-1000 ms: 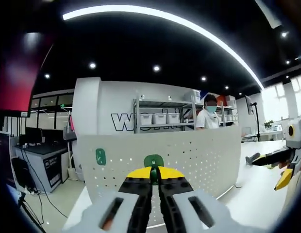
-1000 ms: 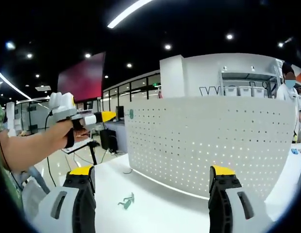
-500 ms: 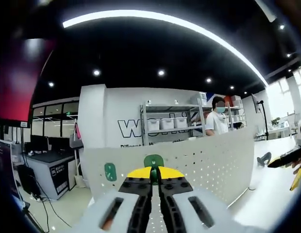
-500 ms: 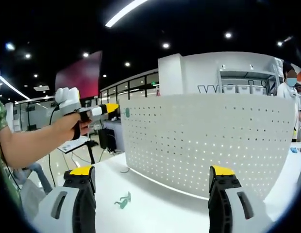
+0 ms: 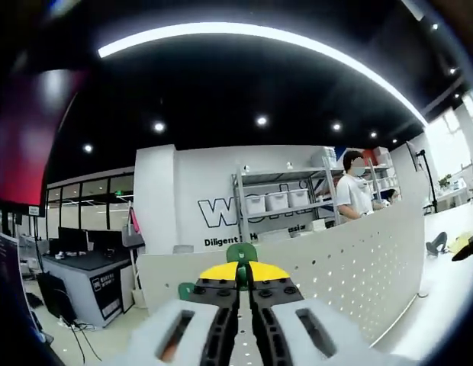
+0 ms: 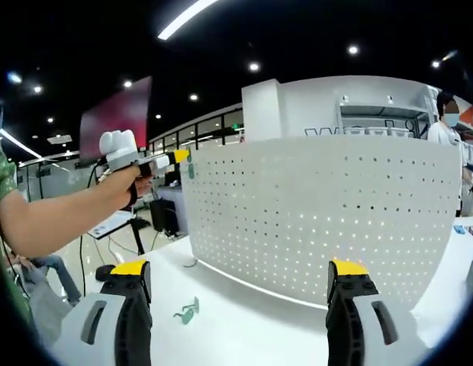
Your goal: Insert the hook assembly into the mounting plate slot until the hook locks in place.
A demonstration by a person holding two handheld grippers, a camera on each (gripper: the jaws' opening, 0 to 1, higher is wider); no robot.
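Hook, green, is sitting pinched btwn the yellow tips of your left gripper, whose jaws are clenched on it w/ only the rounded top poking up above the tips. In the left gripper view you're holding it up near the top edge of the white perforated mounting plate, which is standing upright and running off to the right; the hook is reading just above/at that edge, but you can't tell from here whether it's touching the plate. Another green hook is showing just left of your jaws, low, at the plate's left end; whether it's hanging on the board is unclear. In the right gripper view your left hand is gripping the left gripper up at the plate's upper left corner, yellow tip right beside the small green piece at that corner. Your right gripper is standing released, jaws wide apart, nothing btwn them, hovering over the white table in front of the plate. A third green hook is lying loose on the table near the right gripper's left jaw, well below the plate's corner. A person is standing by the shelves behind the plate.
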